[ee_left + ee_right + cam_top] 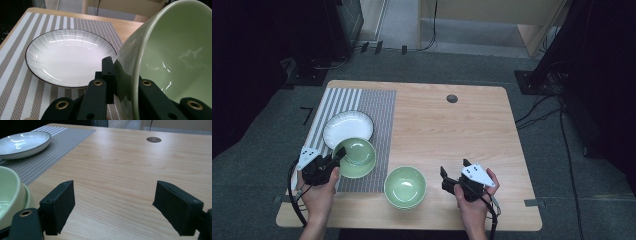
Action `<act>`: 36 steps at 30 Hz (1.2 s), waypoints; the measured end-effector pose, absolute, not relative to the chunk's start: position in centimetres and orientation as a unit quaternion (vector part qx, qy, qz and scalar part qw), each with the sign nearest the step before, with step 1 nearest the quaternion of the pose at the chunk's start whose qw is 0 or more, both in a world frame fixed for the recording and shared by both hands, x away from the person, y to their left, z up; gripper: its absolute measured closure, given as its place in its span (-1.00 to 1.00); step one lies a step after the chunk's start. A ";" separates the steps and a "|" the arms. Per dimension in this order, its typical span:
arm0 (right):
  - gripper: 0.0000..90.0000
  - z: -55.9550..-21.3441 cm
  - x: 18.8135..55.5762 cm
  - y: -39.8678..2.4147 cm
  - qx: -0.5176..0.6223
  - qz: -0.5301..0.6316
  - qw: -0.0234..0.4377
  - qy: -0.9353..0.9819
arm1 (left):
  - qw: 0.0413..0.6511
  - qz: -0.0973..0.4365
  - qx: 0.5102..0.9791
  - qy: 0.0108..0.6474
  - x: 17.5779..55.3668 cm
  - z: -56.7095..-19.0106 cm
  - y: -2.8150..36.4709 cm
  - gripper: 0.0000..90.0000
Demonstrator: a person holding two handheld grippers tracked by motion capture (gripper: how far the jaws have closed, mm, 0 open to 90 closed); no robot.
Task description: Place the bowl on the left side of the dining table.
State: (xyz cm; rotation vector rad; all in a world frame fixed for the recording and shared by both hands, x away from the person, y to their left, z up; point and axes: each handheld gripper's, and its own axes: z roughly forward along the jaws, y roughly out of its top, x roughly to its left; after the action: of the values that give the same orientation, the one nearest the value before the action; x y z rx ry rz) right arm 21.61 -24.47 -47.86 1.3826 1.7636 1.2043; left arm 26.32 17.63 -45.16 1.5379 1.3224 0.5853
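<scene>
Bare table (452, 130) fills the centre and right of the high view; passage there is unobstructed. At left, the white plate (347, 128) and held green bowl (356, 157) crowd the striped mat (379, 110). A stacked green bowl (405, 187) blocks the lower centre.

green bowl (170, 57) runs off the top and right edges up close; second green bowl (10, 195) is cut off lower left.

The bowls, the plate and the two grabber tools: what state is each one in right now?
Left gripper: shut on the rim of the tilted green bowl.
Right gripper: open, holding nothing.
Second green bowl: upright on the table, untouched; possibly two stacked.
White plate: empty, on the striped mat.
</scene>
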 end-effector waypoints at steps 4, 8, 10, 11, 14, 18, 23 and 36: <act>-0.63 -48.7 22.0 -25.5 0.533 0.440 0.293 0.661 | 0.491 0.240 0.632 0.550 26.5 -45.4 18.0 0.85; -0.63 -49.4 22.2 -26.3 0.546 0.424 0.295 0.660 | 0.489 0.239 0.631 0.554 26.6 -45.5 18.2 0.85; -0.62 -49.7 22.3 -26.6 0.550 0.417 0.296 0.660 | 0.489 0.237 0.629 0.556 26.7 -45.6 18.3 0.85; -0.63 -49.9 22.3 -26.8 0.552 0.415 0.292 0.662 | 0.489 0.237 0.628 0.557 26.7 -45.7 18.3 0.85; -0.63 -50.4 22.2 -27.0 0.554 0.405 0.287 0.668 | 0.488 0.234 0.626 0.561 26.8 -45.7 18.6 0.85; -0.63 -50.6 22.2 -27.5 0.562 0.403 0.285 0.664 | 0.487 0.234 0.624 0.564 26.9 -45.8 18.8 0.85; -0.63 -50.8 22.1 -28.4 0.577 0.386 0.296 0.656 | 0.489 0.234 0.621 0.567 27.1 -45.6 19.2 0.85; -0.62 -51.1 20.9 -32.1 0.592 0.377 0.294 0.649 | 0.486 0.235 0.615 0.574 27.6 -45.3 20.2 0.85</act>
State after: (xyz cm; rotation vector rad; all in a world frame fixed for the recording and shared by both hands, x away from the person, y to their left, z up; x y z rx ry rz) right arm 20.87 -32.09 -51.09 1.5760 1.7269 1.0031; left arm 27.63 20.19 -45.35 1.4971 1.3962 0.5727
